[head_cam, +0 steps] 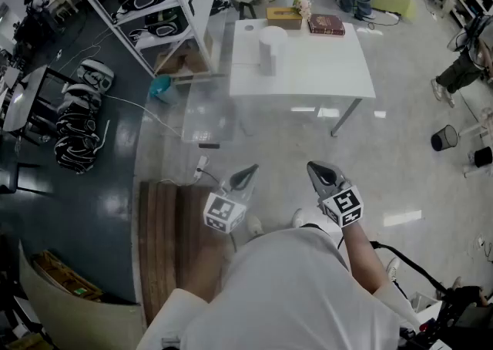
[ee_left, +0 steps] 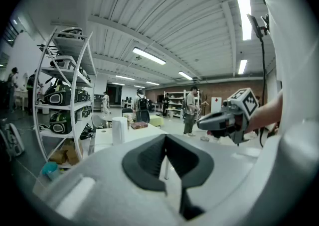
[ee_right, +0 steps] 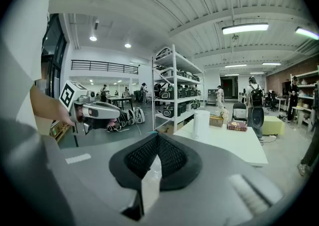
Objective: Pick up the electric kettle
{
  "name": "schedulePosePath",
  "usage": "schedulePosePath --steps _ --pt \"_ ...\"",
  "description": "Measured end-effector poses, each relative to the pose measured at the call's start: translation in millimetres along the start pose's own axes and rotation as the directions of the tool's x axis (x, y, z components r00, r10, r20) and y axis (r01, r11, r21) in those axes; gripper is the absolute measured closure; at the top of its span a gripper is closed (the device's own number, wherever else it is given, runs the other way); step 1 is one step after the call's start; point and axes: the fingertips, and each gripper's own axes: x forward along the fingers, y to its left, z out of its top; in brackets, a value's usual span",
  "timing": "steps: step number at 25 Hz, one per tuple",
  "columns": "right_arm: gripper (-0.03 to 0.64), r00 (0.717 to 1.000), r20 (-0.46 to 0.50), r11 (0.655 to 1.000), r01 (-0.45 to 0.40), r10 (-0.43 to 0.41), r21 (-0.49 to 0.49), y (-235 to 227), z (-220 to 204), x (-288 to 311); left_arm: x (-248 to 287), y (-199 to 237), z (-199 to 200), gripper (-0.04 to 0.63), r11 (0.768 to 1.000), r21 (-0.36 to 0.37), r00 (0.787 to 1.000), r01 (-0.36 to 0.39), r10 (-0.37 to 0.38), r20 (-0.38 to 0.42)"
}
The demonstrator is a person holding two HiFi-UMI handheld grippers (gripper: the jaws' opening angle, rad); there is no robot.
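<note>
Electric kettle [head_cam: 271, 44] stands upright on the white table [head_cam: 323, 71], well ahead of you; your left claw [head_cam: 251, 170] and right claw [head_cam: 314, 169], both pressed together and empty, hang level because the approach comes first.

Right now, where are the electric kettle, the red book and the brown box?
electric kettle [head_cam: 270, 52]: head view, middle of its white body.
red book [head_cam: 326, 25]: head view, centre of its cover.
brown box [head_cam: 283, 17]: head view, its top face.
</note>
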Motion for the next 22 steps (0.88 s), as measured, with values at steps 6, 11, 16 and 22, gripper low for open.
schedulePosePath --steps 6,11,16,22 --pt "0.618 1.000 -0.012 1.000 -0.004 0.004 -0.003 -2.7 1.7 0.9 2.5 0.1 1.8 0.594 1.000 0.003 1.000 0.000 0.000 0.000" --pt "0.618 1.000 -0.008 1.000 -0.013 0.013 -0.010 -6.3 2.2 1.6 6.2 -0.8 2.3 0.594 1.000 0.000 1.000 -0.006 0.006 0.001" --pt "0.617 1.000 -0.009 1.000 -0.025 0.025 -0.007 -9.0 2.5 3.5 10.1 -0.8 1.2 0.594 1.000 0.001 1.000 -0.007 0.007 -0.007" --pt "0.614 0.999 -0.010 0.999 -0.035 0.035 -0.008 -10.7 -0.5 -2.9 13.2 -10.3 0.5 0.594 1.000 -0.002 1.000 -0.006 0.006 -0.011"
